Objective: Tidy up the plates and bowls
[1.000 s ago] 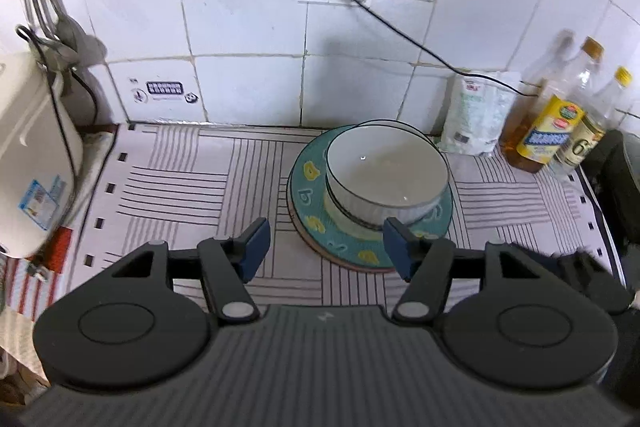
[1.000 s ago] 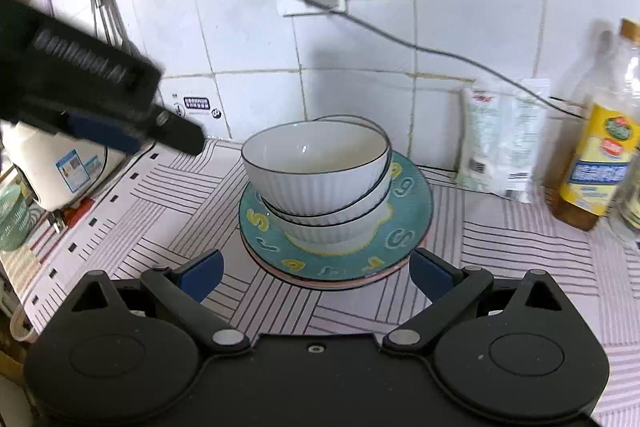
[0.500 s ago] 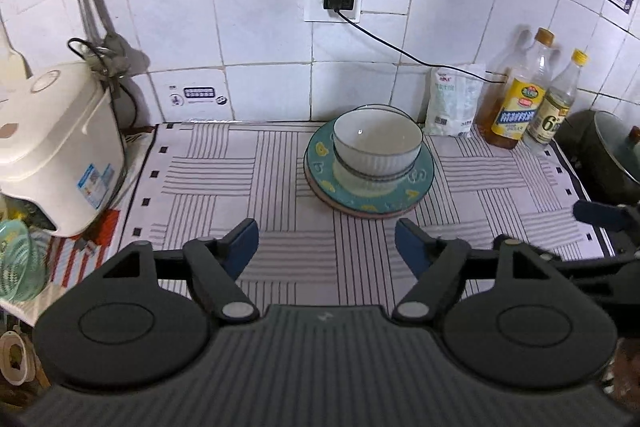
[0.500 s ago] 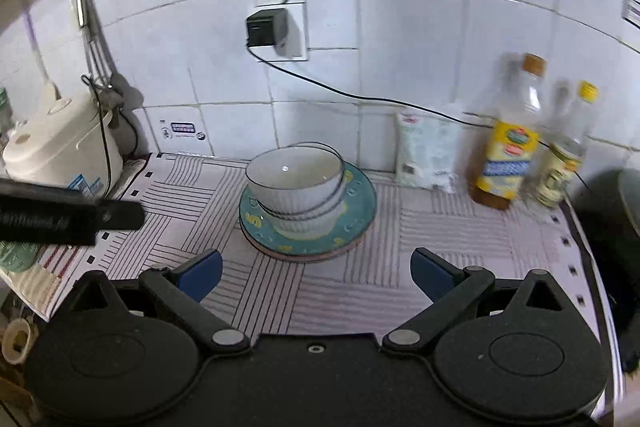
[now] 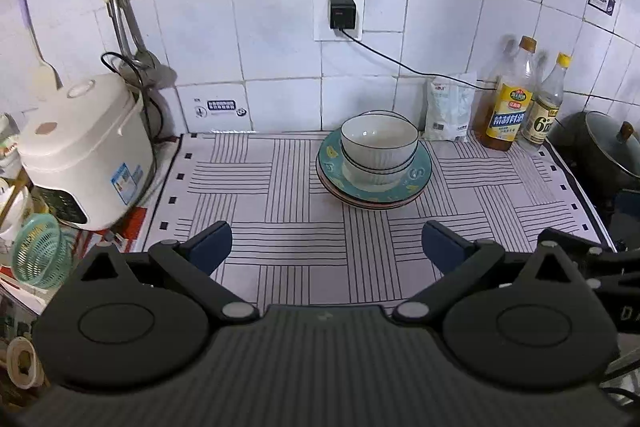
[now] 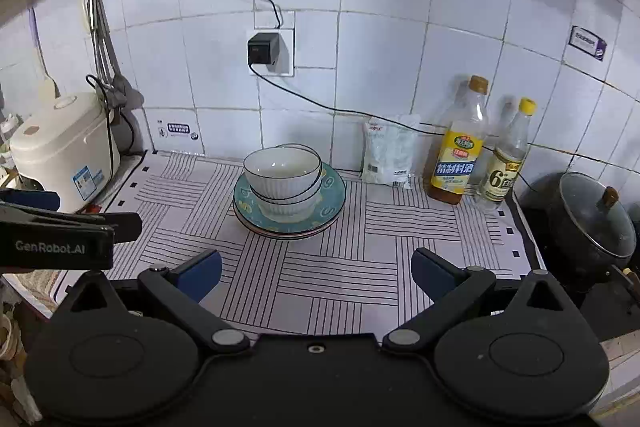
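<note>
Stacking order on the striped worktop [image 5: 304, 243]: two white ribbed bowls [image 5: 379, 151] nested on a teal plate [image 5: 416, 175], with further plates [image 6: 280, 230] beneath (only rims show; count unclear). Stack stands near the tiled wall, beside a white packet [image 5: 450, 109]. Left gripper [image 5: 326, 245]: jaws just opened to full spread, nothing between them, well short of the stack. Right gripper [image 6: 316, 273]: jaws wide apart, empty. Right view alone shows the whole lidded pot [image 6: 592, 223]; left view cuts it off, yet shows a green basket [image 5: 38, 255] below the rice cooker [image 5: 84, 151].
</note>
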`<state>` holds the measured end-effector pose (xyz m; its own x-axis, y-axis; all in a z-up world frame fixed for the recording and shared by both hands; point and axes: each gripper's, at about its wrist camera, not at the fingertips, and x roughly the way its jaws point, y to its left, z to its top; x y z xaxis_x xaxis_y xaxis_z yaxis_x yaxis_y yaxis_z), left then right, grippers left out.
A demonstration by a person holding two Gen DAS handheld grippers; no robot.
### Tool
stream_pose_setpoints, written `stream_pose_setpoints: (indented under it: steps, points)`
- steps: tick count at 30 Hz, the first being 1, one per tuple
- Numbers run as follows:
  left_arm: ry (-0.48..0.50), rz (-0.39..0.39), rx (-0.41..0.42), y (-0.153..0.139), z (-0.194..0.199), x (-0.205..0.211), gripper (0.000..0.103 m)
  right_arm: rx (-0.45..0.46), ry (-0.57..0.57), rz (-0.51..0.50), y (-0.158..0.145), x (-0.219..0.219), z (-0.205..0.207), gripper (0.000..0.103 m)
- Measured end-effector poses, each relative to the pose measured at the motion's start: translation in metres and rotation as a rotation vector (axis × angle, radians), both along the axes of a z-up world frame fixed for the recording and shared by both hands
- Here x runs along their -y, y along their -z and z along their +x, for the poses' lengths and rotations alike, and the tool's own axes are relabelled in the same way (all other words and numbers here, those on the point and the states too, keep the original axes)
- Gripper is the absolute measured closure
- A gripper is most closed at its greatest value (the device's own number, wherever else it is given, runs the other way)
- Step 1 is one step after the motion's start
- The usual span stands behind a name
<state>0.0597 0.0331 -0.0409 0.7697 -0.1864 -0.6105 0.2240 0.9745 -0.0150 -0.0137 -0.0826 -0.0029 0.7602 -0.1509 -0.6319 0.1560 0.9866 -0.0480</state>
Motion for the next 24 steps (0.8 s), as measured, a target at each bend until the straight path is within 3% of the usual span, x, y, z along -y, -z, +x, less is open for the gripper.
stream_pose_setpoints:
  steps: [7,24]
  points:
    - [-0.035,0.033,0.013,-0.002,-0.018,0.0,0.0,0.02,0.051,0.009,0.001,-0.001,-0.015,0.001]
    - [-0.016,0.022,0.117,0.007,-0.053,0.002,0.0,0.033,0.105,-0.007,0.005,-0.005,-0.041,0.001]
